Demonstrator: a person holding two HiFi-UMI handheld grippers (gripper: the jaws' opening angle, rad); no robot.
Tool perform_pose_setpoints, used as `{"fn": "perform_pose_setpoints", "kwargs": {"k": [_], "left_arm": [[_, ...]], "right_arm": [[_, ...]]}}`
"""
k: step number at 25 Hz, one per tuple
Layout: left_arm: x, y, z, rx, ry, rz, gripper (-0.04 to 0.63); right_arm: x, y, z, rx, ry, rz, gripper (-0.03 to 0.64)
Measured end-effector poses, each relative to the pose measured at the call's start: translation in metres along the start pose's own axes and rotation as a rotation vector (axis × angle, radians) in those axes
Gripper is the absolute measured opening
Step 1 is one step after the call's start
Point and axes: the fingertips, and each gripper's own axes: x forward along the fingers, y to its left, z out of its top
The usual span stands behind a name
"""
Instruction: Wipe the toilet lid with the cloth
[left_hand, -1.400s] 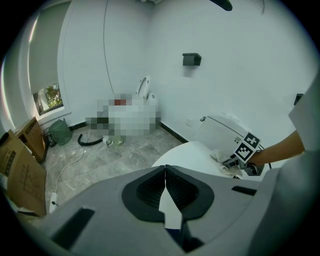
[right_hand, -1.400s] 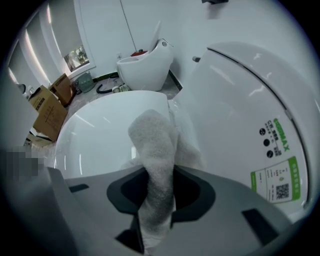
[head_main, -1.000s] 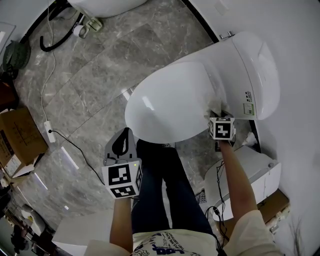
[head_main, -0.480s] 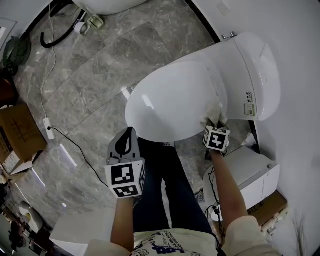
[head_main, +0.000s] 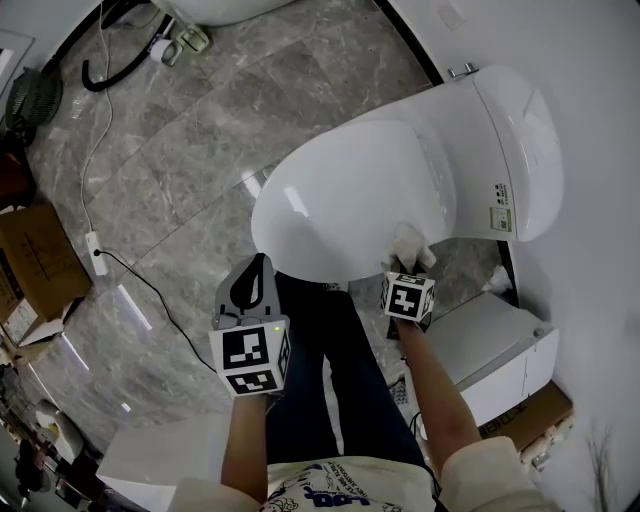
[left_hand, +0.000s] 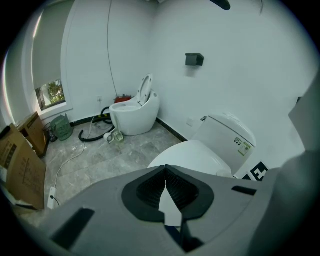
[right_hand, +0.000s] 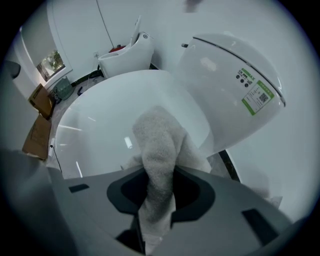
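White and glossy, the toilet lid (head_main: 350, 205) fills the upper middle of the head view, shut over its bowl. A cardboard box (head_main: 35, 262) sits at the left edge; its contents cannot be told. The left tongs (head_main: 254, 268) are closed on nothing, lower left of the lid. The right tongs (head_main: 405, 268) clamp the cloth (head_main: 410, 243) at the lid's lower right rim. Best to press it flat and overlap the strokes.

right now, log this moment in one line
right gripper: shut on cloth | cloth: on lid, near edge | left gripper: shut, empty, off lid
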Motion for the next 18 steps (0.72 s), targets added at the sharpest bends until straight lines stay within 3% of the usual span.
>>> {"fn": "perform_pose_setpoints", "kwargs": {"k": [18], "left_arm": [[-0.013,0.033,-0.010,-0.049,-0.007,0.056,0.009]], "right_arm": [[-0.012,0.090,-0.030,-0.130,0.099,0.028,0.104]]}}
